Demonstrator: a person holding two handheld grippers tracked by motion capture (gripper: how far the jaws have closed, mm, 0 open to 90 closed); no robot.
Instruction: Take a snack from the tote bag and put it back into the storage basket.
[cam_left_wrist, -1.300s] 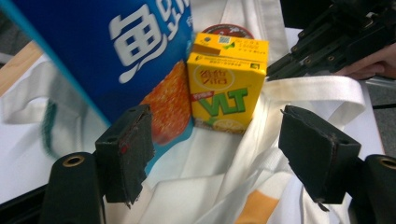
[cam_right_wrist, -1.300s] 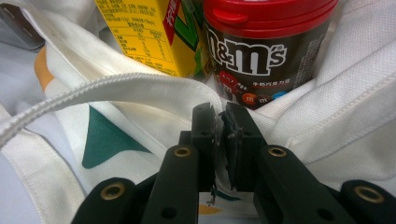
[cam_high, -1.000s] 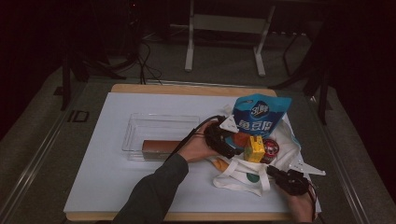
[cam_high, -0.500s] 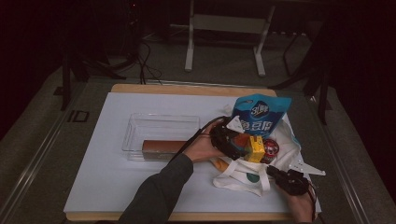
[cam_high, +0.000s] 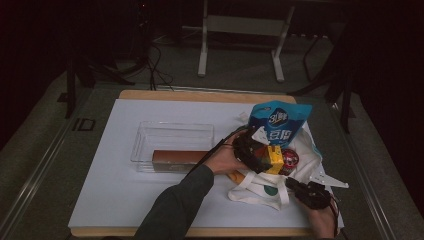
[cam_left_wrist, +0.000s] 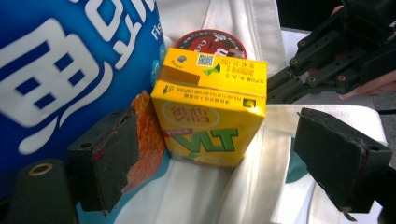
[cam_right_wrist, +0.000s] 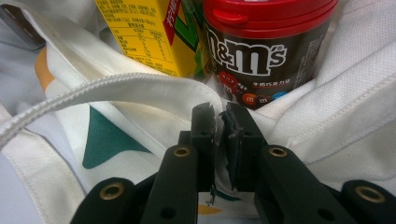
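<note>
The yellow drink box (cam_left_wrist: 211, 109) stands in the white bag (cam_high: 260, 187), next to the candy jar (cam_right_wrist: 266, 46). My left claw (cam_left_wrist: 224, 156) has just opened wide around it, not touching, so I can grab it next. My right claw (cam_right_wrist: 219, 116) pinches the bag's edge.

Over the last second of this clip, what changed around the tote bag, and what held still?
The left tool moved a little right, toward the yellow drink carton in the white tote bag; its jaws have just been opening and now stand either side of the carton, apart from it. The right tool stayed shut on the bag's edge. The blue snack bag, clear tray and brown box kept their places.
</note>
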